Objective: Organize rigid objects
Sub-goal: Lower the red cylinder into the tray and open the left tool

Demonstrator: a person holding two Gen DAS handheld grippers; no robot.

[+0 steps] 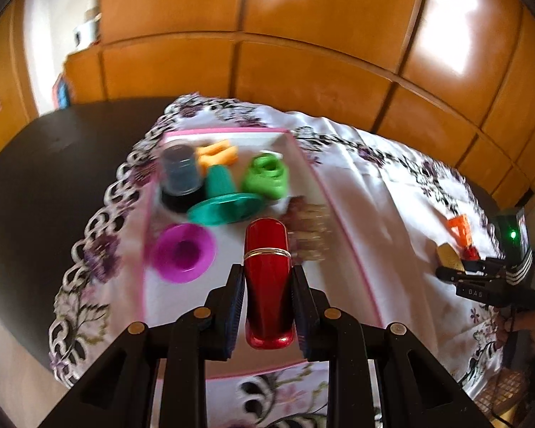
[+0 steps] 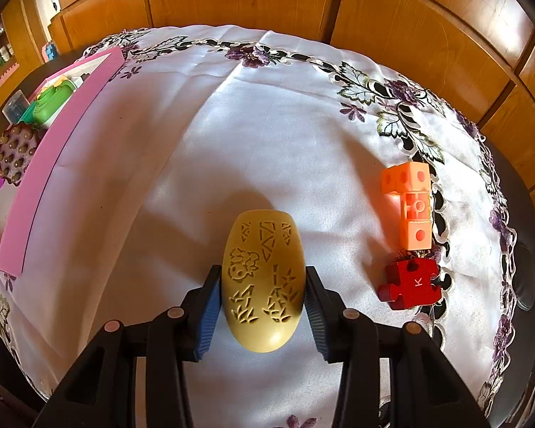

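Note:
My left gripper (image 1: 267, 274) is shut on a glossy red case with a gold band (image 1: 267, 278), held over the pink-rimmed white tray (image 1: 342, 224). The tray holds a magenta cup (image 1: 183, 251), a teal funnel (image 1: 224, 199), a green piece (image 1: 265, 176), an orange piece (image 1: 217, 155), a grey jar (image 1: 180, 171) and a brown studded brush (image 1: 308, 230). My right gripper (image 2: 264, 278) is shut on an olive-yellow carved oval case (image 2: 262, 281) just above the tablecloth. An orange block piece (image 2: 410, 203) and a red puzzle piece (image 2: 410, 283) lie to its right.
A white floral tablecloth (image 2: 267, 125) covers a dark round table (image 1: 53, 164). Wooden cabinet panels (image 1: 303, 35) stand behind. The tray's pink wall (image 2: 53, 153) is at the left of the right wrist view. The right gripper (image 1: 488, 278) shows at the right of the left wrist view.

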